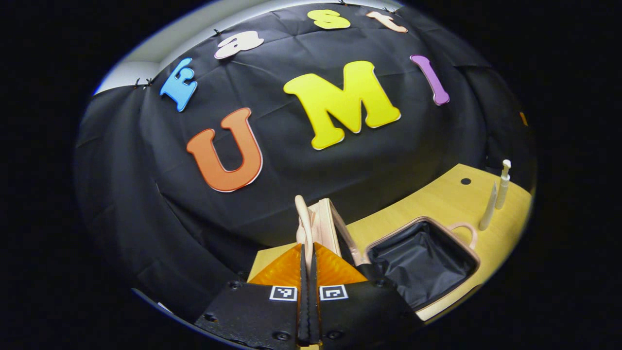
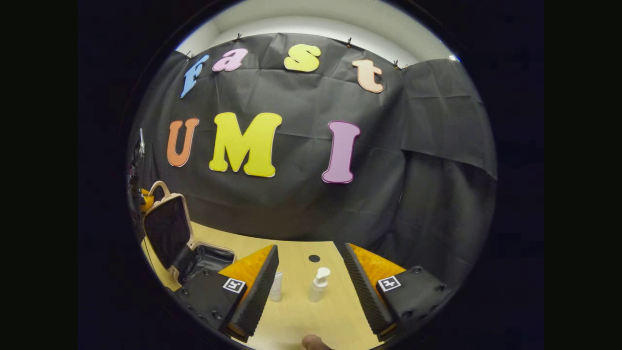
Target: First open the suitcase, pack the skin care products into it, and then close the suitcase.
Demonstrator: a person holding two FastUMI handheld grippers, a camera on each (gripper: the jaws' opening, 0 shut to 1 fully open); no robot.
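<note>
On the yellow table (image 2: pixel 296 316), our suitcase (image 1: pixel 422 260) lies open at the left, its lid (image 2: pixel 167 227) propped upright by our left gripper (image 1: pixel 307 253), clenched on the lid's handle (image 1: pixel 303 218). Our right gripper (image 2: pixel 311 277) gapes empty, the pump bottle (image 2: pixel 318 284) and slim tube (image 2: pixel 276 286) standing just beyond. A clumsy closing could topple either.

Black cloth wall (image 2: pixel 301 204) hangs creased across the far side, a pale wall (image 2: pixel 320 22) lit above it, and a yellow wooden worktop (image 2: pixel 301 311) sits near, one small dark hole (image 2: pixel 314 258) in it.
</note>
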